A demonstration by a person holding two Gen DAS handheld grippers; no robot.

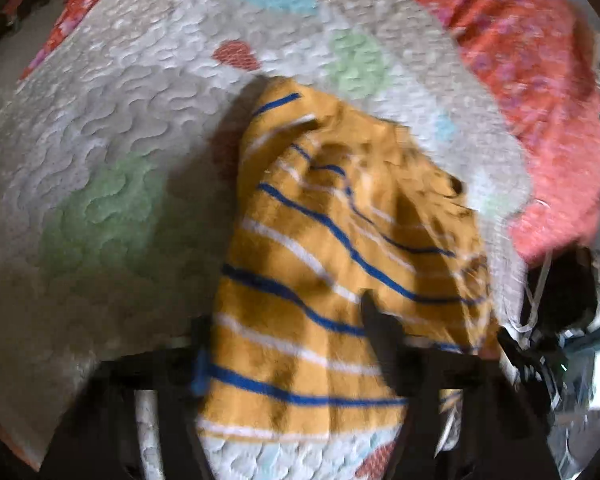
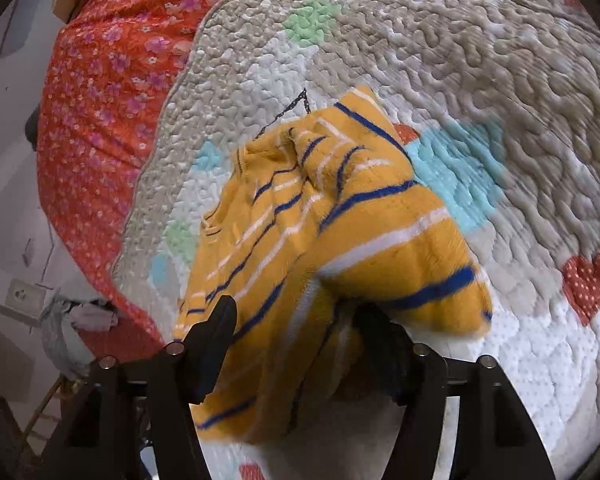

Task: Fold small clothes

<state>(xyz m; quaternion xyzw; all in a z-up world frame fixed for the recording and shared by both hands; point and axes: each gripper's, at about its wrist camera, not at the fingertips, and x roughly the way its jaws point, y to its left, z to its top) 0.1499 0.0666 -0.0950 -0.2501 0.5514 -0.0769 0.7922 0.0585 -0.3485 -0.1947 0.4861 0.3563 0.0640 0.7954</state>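
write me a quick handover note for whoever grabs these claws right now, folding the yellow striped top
Left claw: cloth of the yellow striped top between its fingers, looks gripped.
Right claw: the top's other edge lies between its fingers; grip uncertain.
The top is lifted, bunched, hanging over the quilt; red floral sheet beyond it.
Done: garment picked up.
Left: lay it flat, then fold; no tidy fold visible yet.

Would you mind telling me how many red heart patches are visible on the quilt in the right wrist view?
3: one large heart at the right edge, one partly hidden behind the striped garment, one cut off at the bottom. Others may be hidden.
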